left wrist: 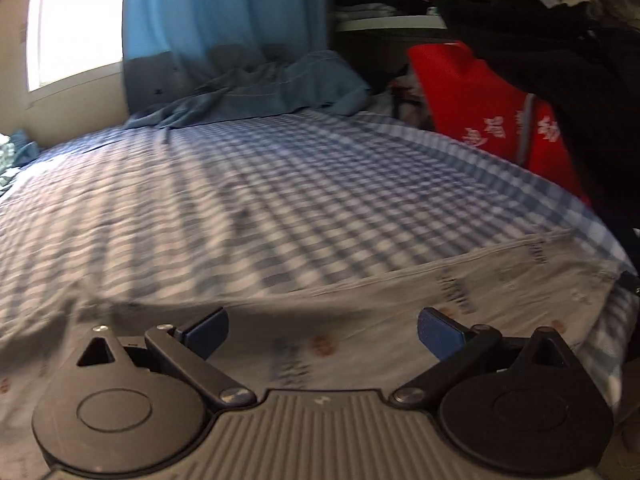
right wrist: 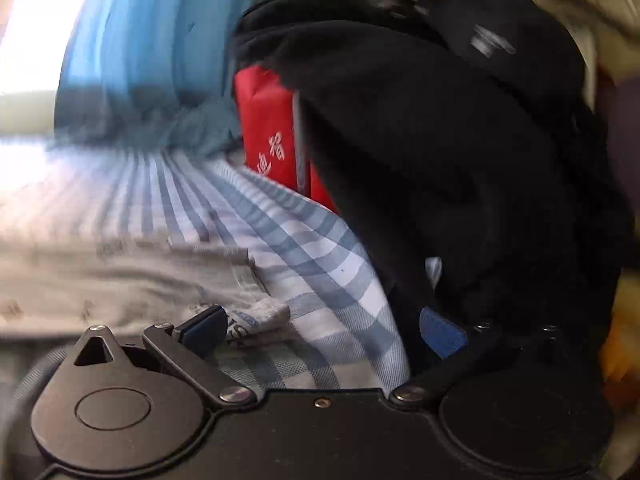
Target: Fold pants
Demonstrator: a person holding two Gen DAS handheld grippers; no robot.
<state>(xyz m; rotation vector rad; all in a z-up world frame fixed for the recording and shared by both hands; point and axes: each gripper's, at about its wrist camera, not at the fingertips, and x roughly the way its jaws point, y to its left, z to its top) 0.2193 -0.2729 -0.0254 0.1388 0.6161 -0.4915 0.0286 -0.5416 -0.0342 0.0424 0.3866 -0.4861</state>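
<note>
A: status on the pants (left wrist: 400, 320)?

B: light grey, small printed pattern, lying flat on the checked bedsheet (left wrist: 280, 184); in the left wrist view the cloth sits under and just ahead of the fingertips, with a stitched edge running away past the right-hand finger; looks like waistband or hem, can't tell which.

A: left gripper (left wrist: 322, 330)?

B: fingers spread wide, blue pads apart, nothing between them; it hovers low over the cloth; my read: lined up to take the fabric, not gripping yet.

A: right gripper (right wrist: 322, 330)?

B: also spread, holding nothing; a bunched corner of the pants (right wrist: 256, 318) is touching or just ahead of the left-hand pad (right wrist: 204, 330); the gap between the pads shows only sheet; view is motion-blurred, so contact is unclear.

A: why that placement?

B: judgement: one gripper per end of the same edge, so the garment can be lifted and folded over evenly; right one needs to shift toward its left-hand finger to get the corner between the pads.

A: surroundings?

B: black clothing (right wrist: 460, 160) hangs close beyond the right-hand finger of the right gripper, risk of snagging; red fabric with white characters (left wrist: 500, 116) behind it; crumpled blue bedding (left wrist: 272, 88) and blue curtain (left wrist: 224, 12) far ahead.
</note>
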